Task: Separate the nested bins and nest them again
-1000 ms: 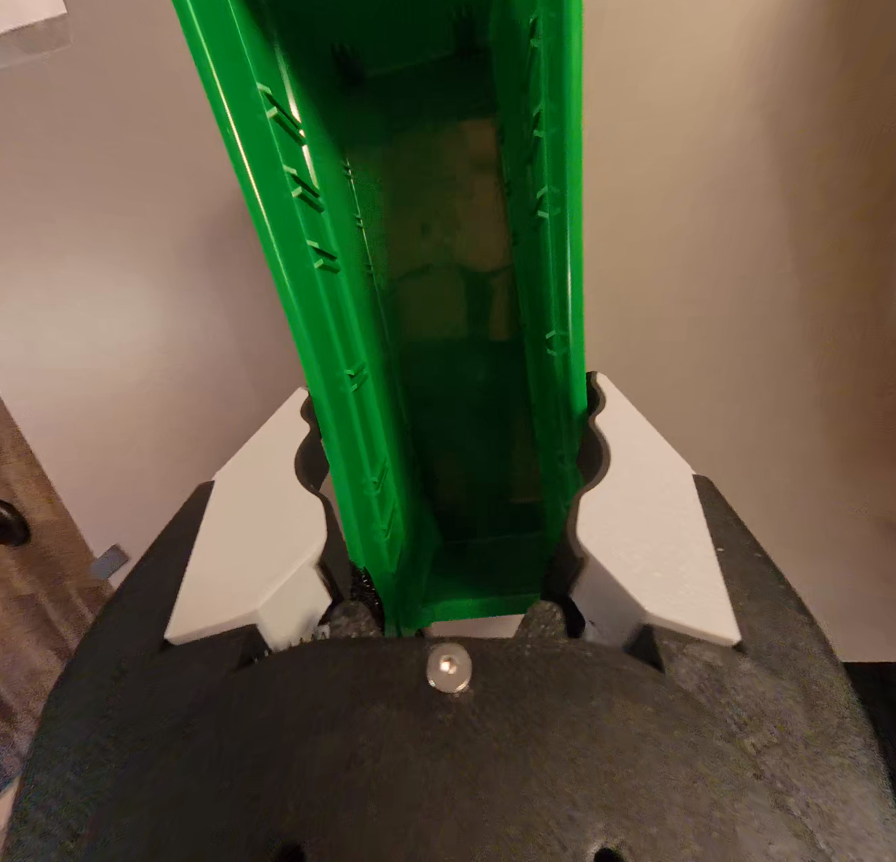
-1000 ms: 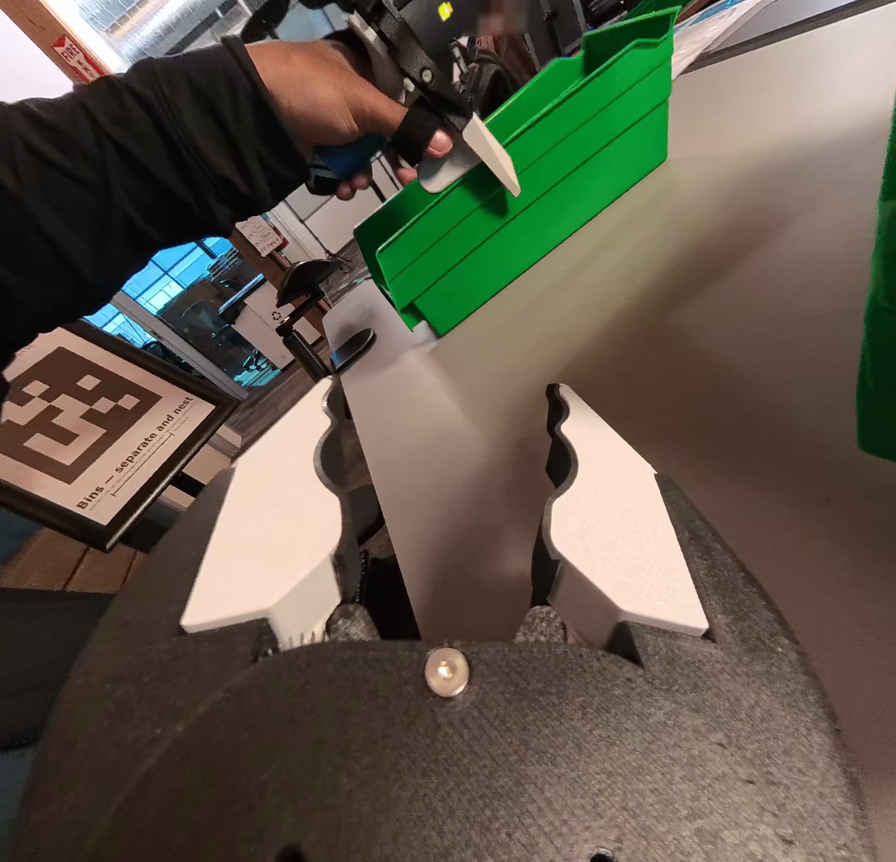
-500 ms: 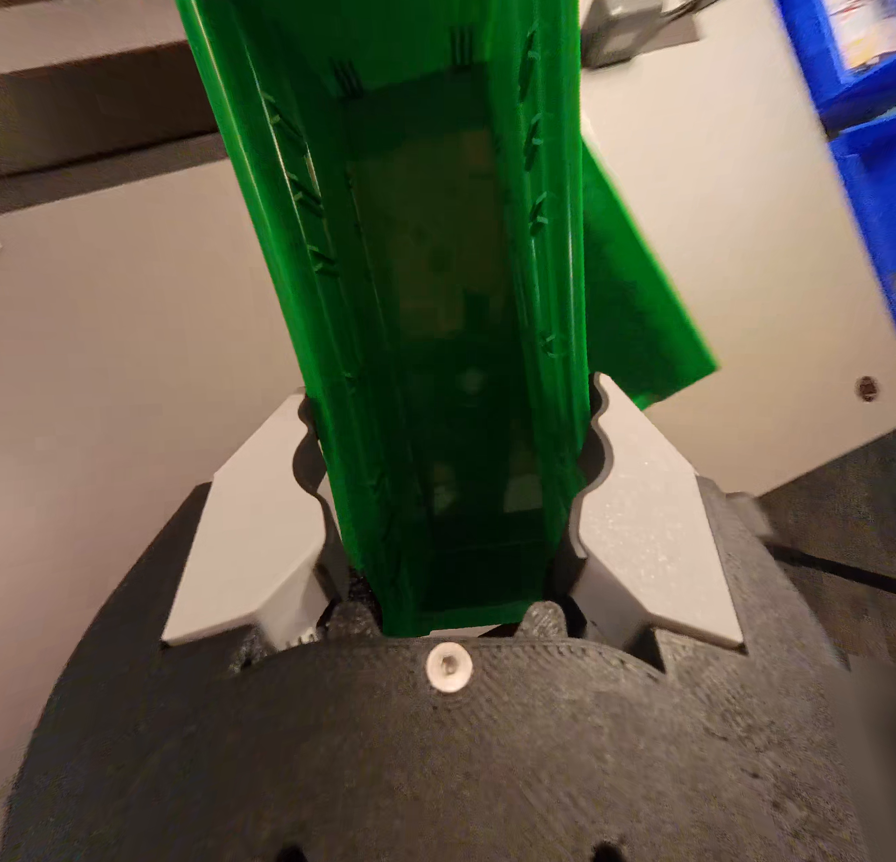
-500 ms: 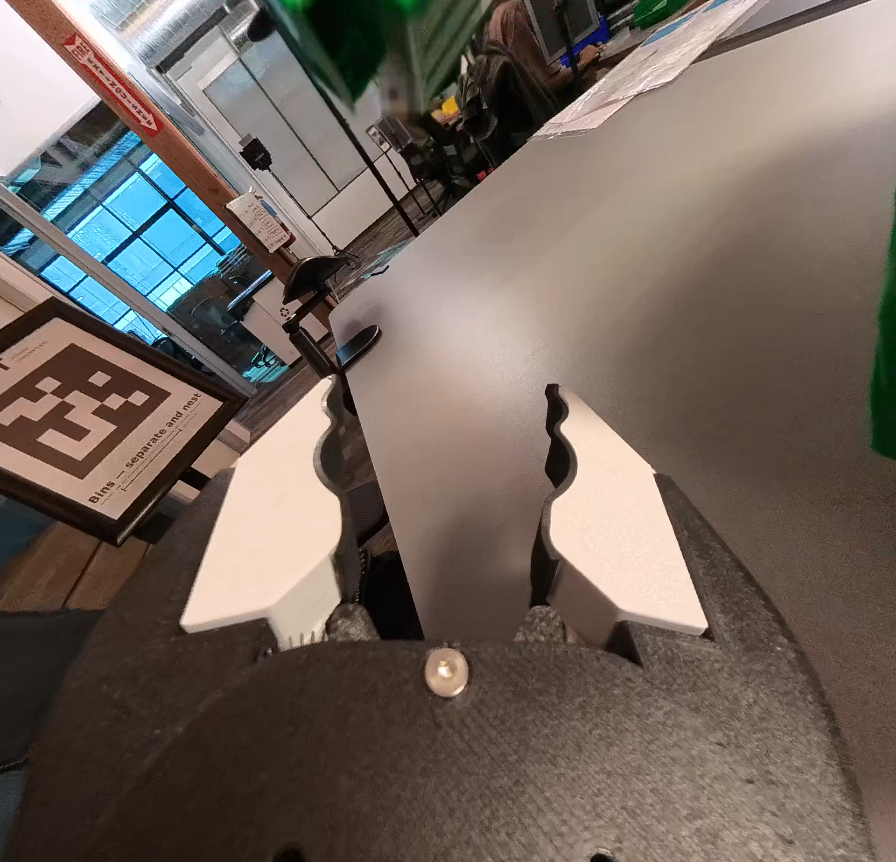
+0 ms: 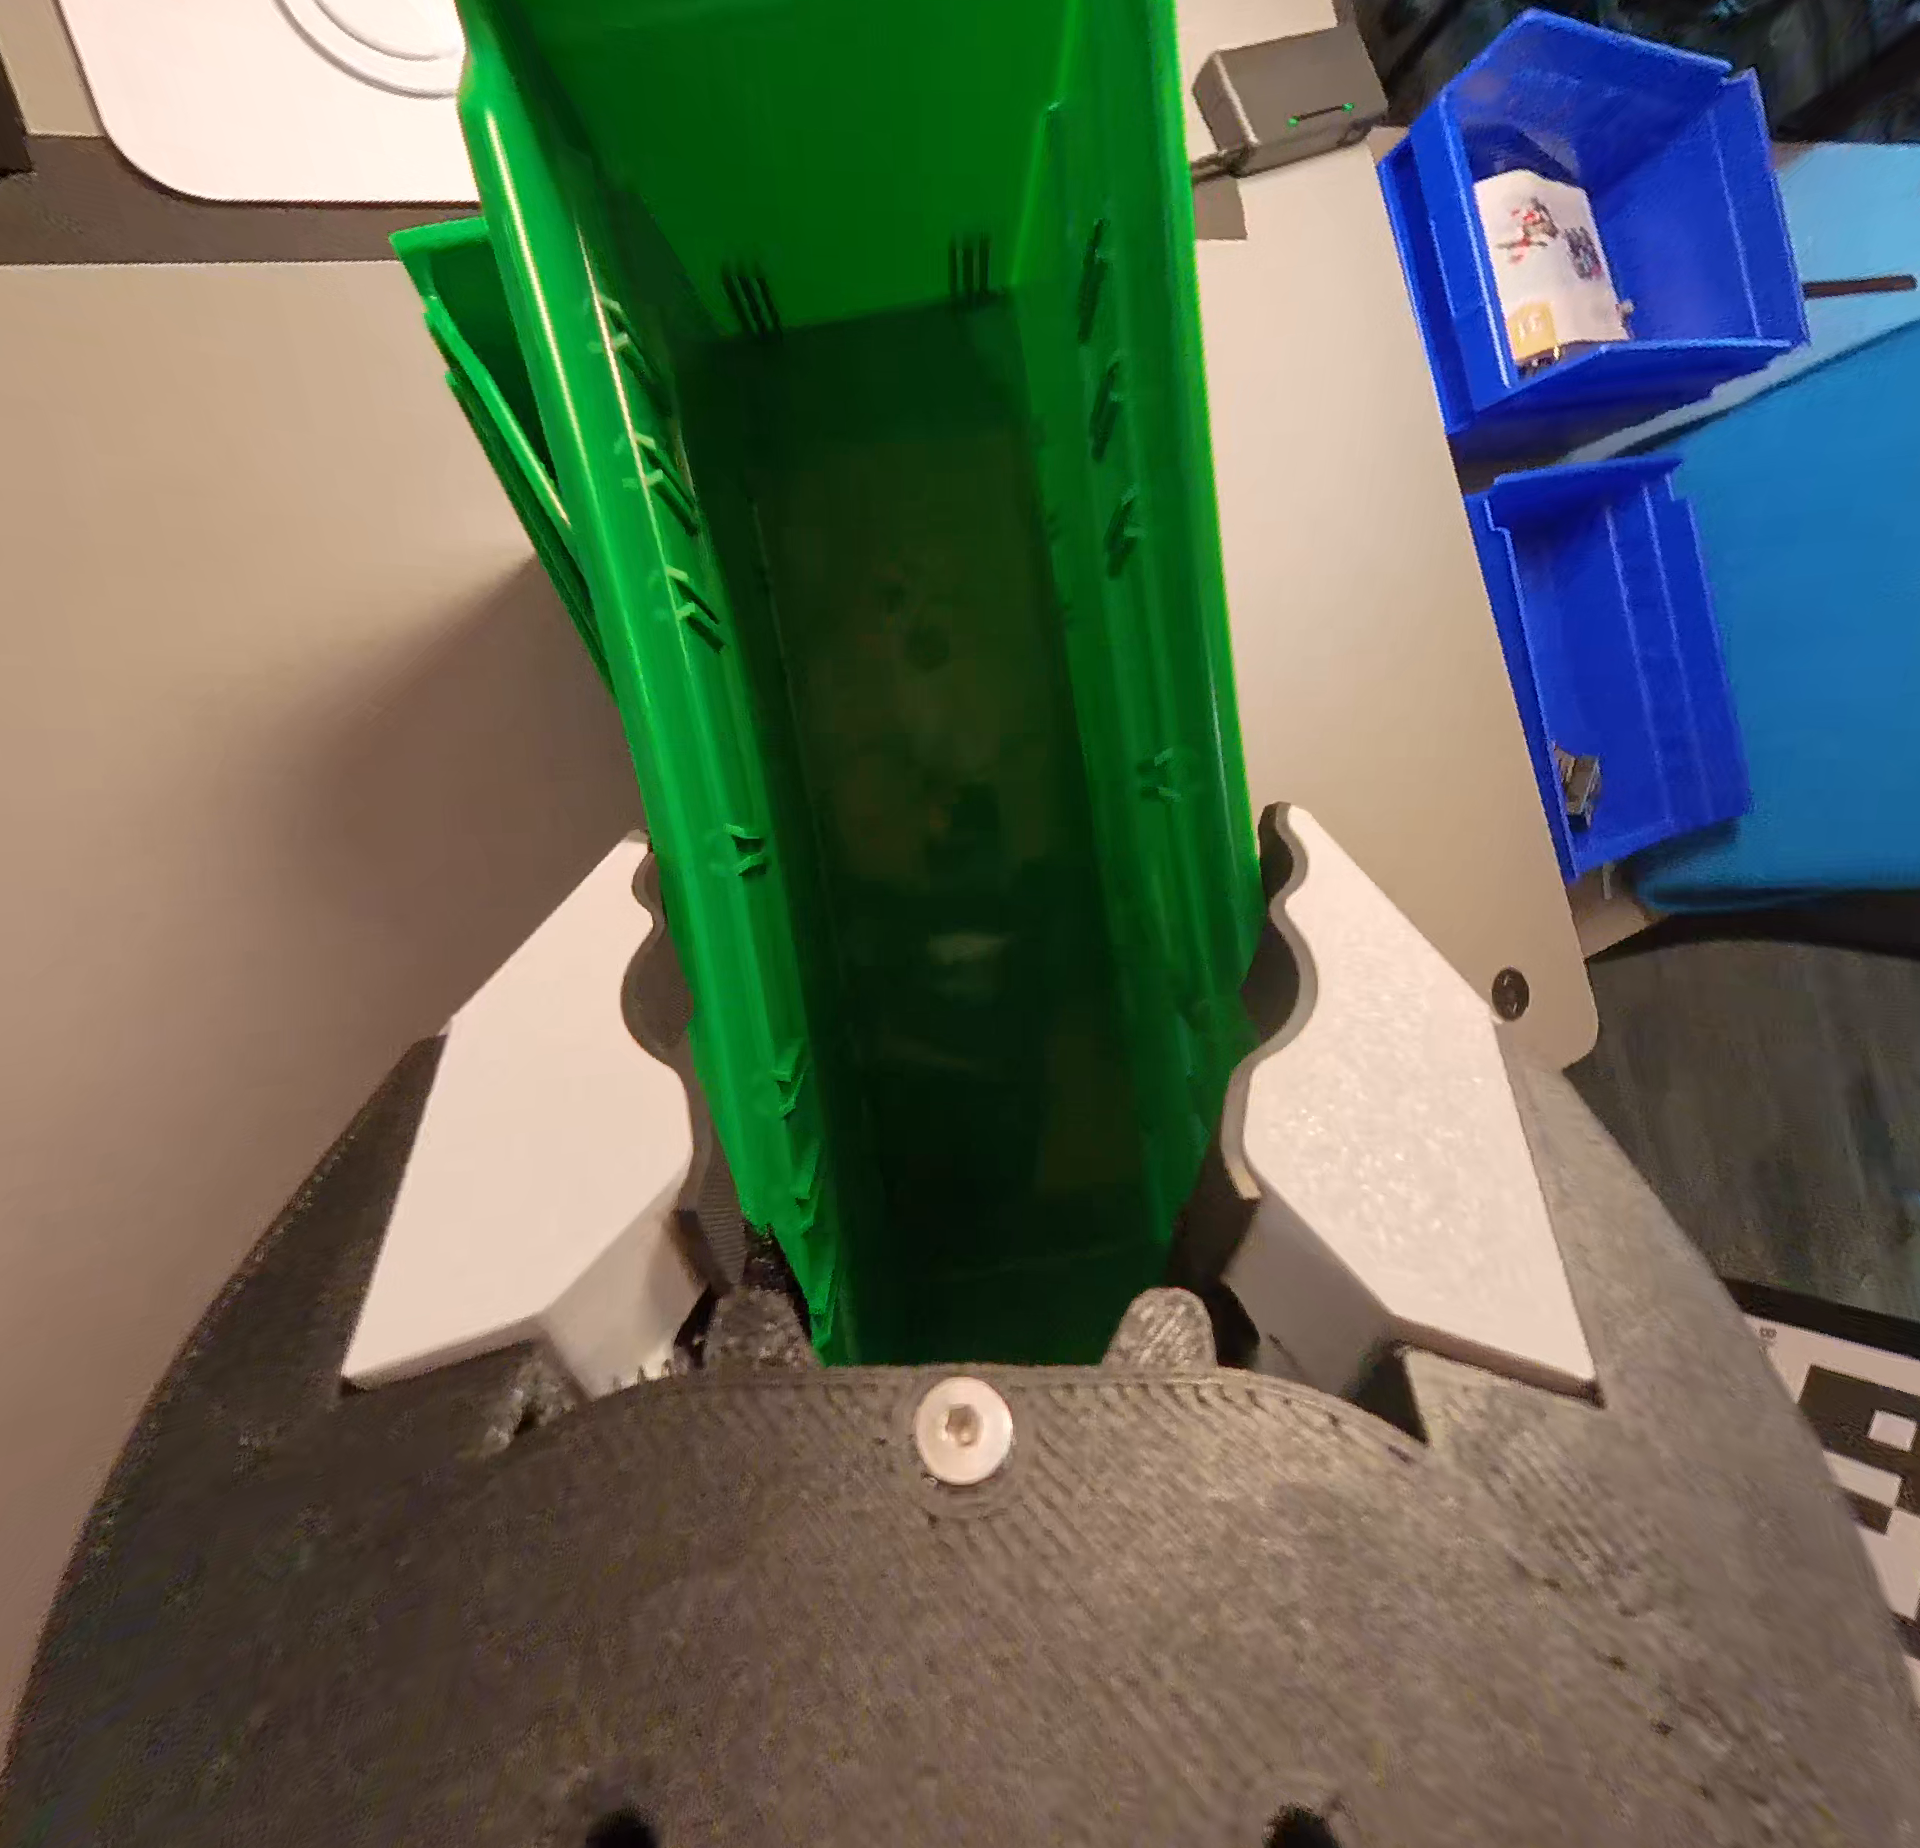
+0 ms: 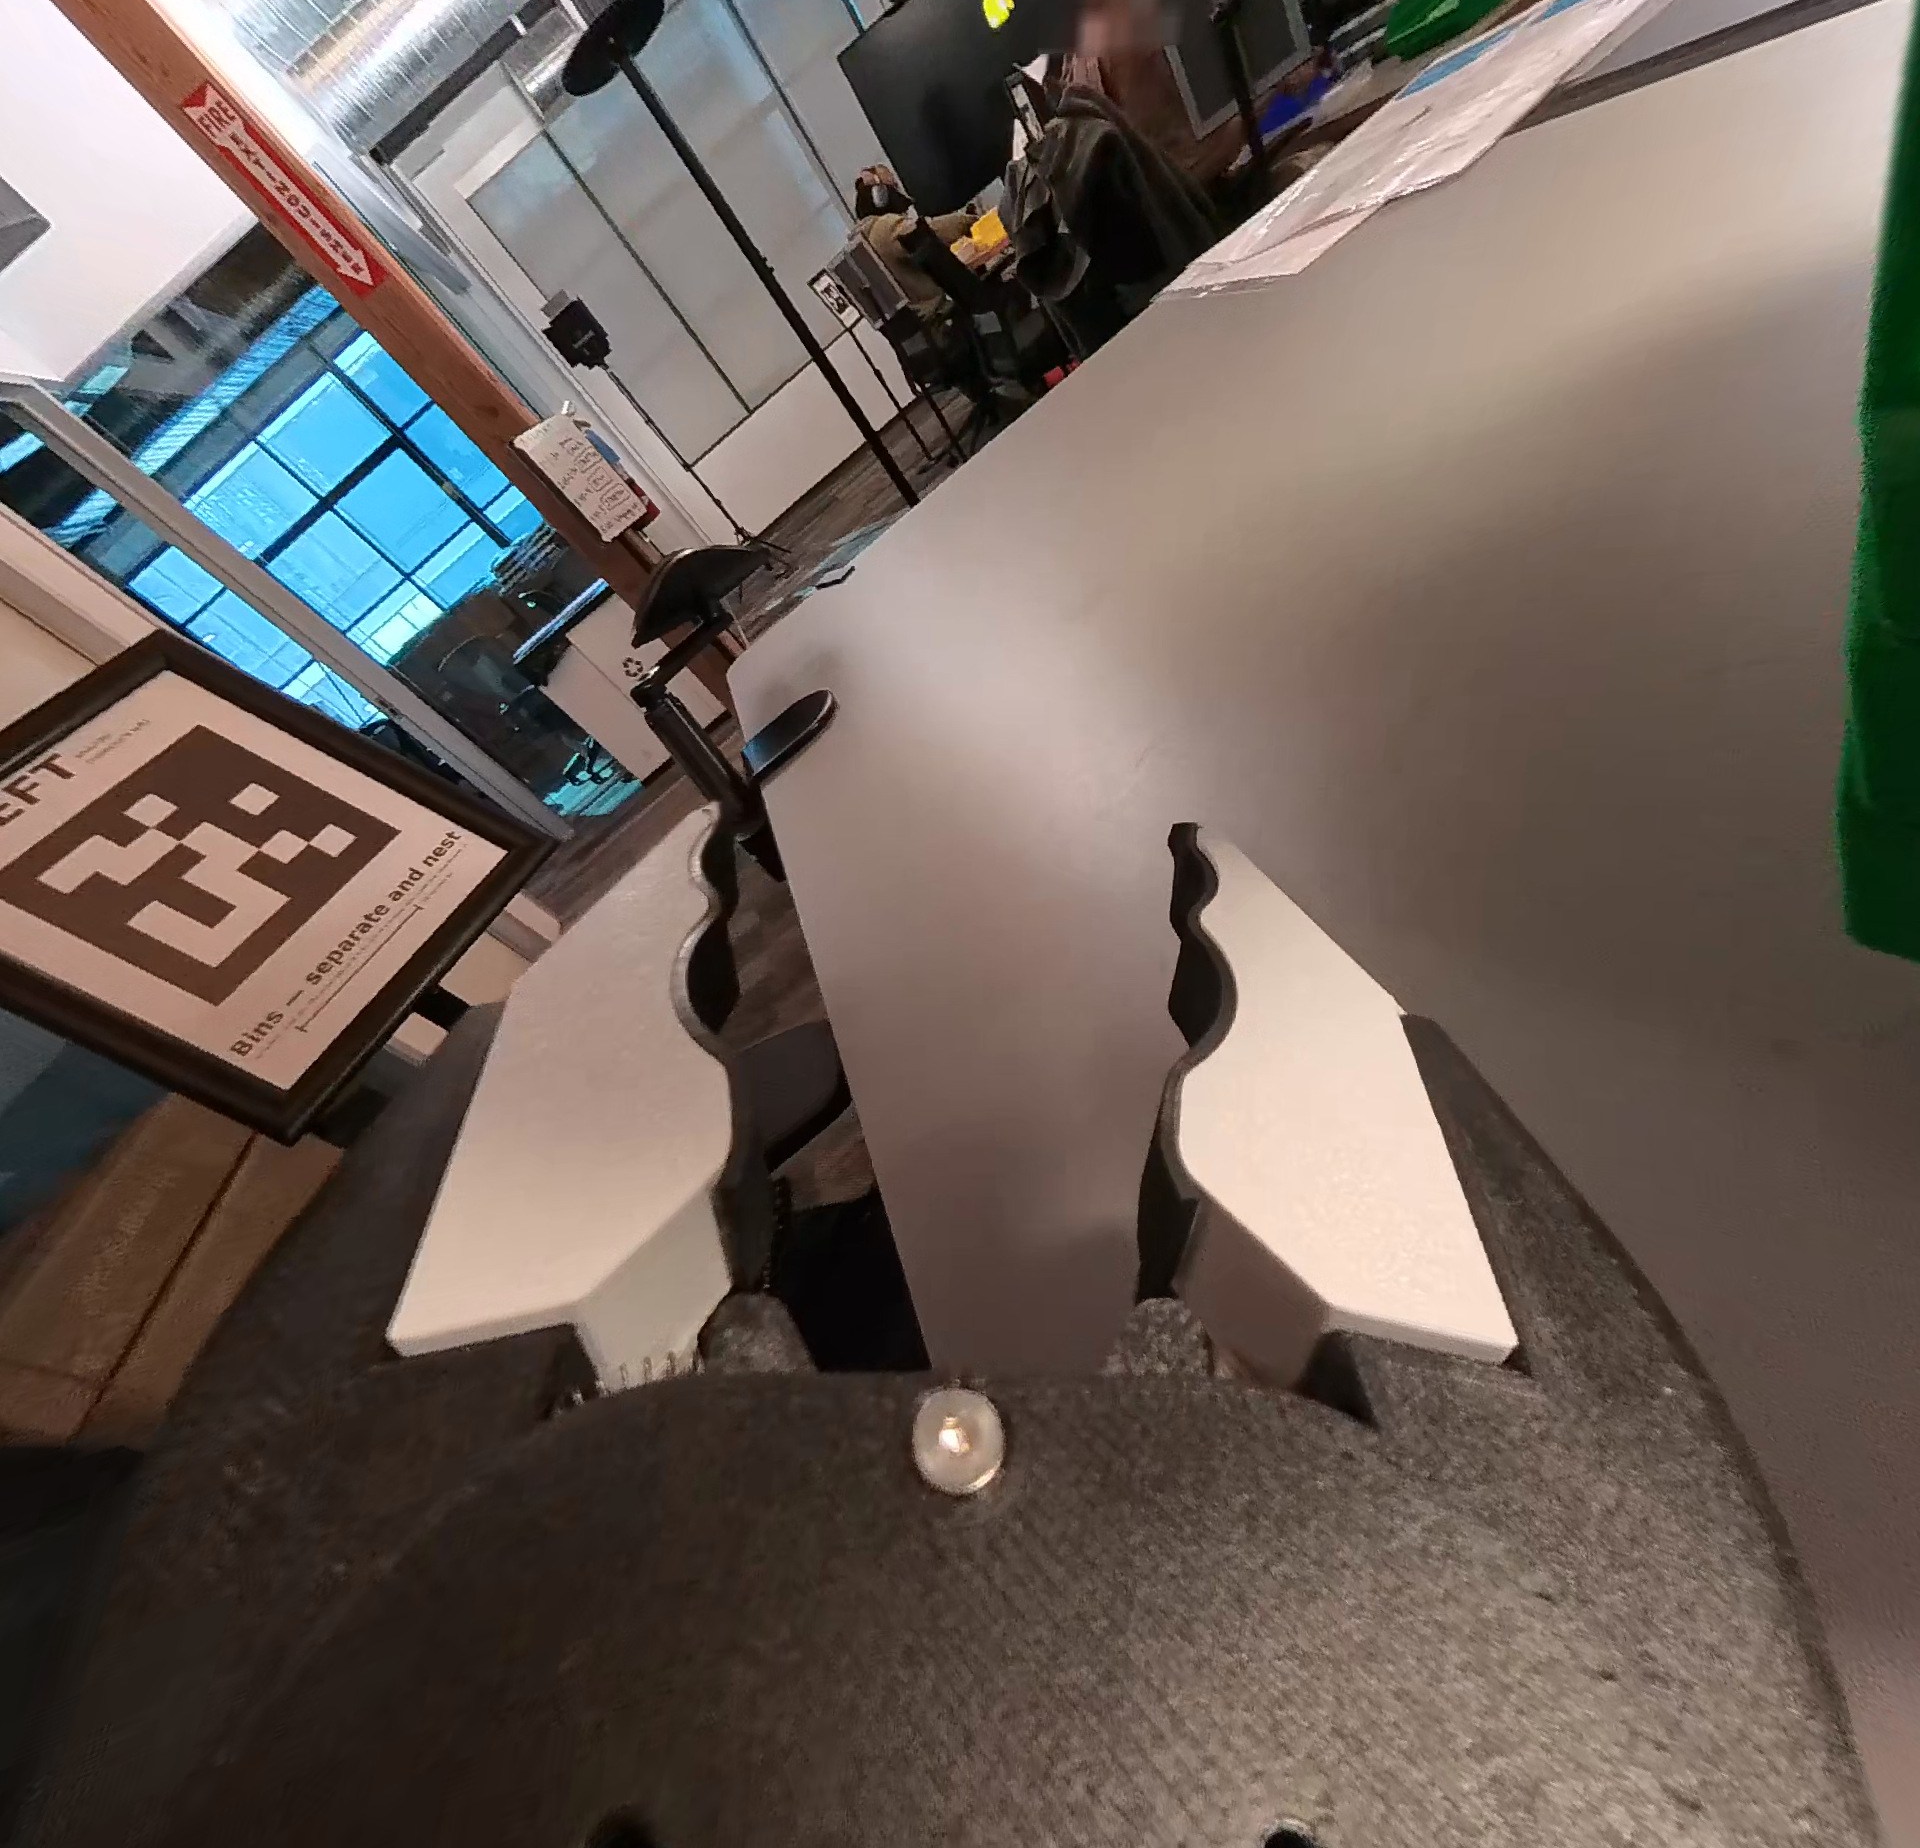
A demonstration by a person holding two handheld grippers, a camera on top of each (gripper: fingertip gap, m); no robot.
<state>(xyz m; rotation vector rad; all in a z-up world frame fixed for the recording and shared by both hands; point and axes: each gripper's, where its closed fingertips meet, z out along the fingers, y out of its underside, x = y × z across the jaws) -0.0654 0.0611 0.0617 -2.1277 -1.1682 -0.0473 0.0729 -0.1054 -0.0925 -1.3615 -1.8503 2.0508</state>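
One framed sign [image 6: 208, 894] with lettering

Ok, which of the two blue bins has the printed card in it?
The farther blue bin; the nearer blue bin holds only a small dark item.

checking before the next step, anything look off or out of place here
Nothing damaged or spilled. The green bin sits clamped lengthwise in the left gripper, over more green bins on the table. The right gripper is open, holding nothing.
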